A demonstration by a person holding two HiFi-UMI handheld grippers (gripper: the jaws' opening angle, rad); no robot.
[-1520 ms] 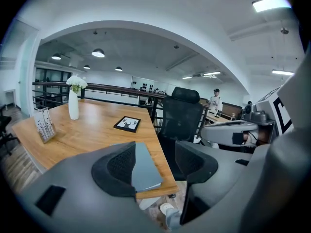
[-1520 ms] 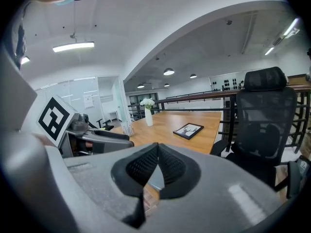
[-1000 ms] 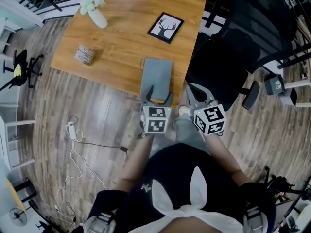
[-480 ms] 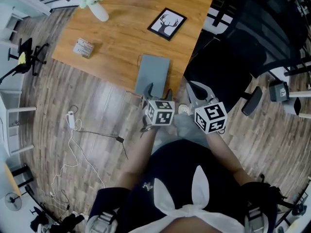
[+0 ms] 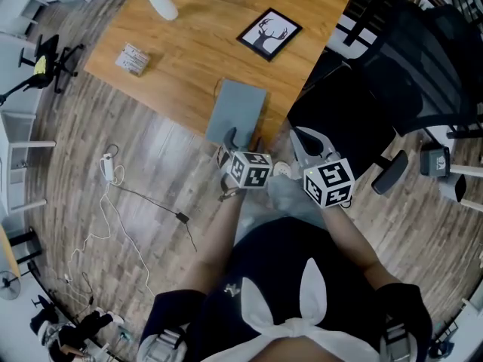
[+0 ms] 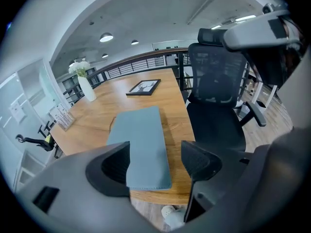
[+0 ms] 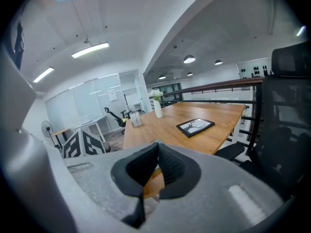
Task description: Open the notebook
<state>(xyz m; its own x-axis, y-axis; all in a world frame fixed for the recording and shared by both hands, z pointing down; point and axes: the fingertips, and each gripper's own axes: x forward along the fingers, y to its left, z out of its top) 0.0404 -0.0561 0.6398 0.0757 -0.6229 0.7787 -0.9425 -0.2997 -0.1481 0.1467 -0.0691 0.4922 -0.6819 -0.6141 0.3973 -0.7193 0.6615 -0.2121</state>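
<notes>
the left gripper (image 6: pixel 155 158) is held with its jaws well apart and nothing between them. through the gap the closed grey-blue notebook (image 6: pixel 141 142) is seen, laid flat on the wooden table (image 6: pixel 102 115) by its near edge, just ahead of the jaws. the right gripper (image 7: pixel 158 150) is held beside the left one, off the table's corner, its jaws brought together at the tips with nothing gripped. farther back on the table a framed stag picture (image 5: pixel 269 34), a white vase of flowers (image 5: pixel 161 4) and a small box (image 5: pixel 133 59) are set well apart. a black office chair (image 5: pixel 377 89) is parked at the table's right side, close to the right gripper. a white adaptor with its cable (image 5: pixel 110 173) is left on the floor.
</notes>
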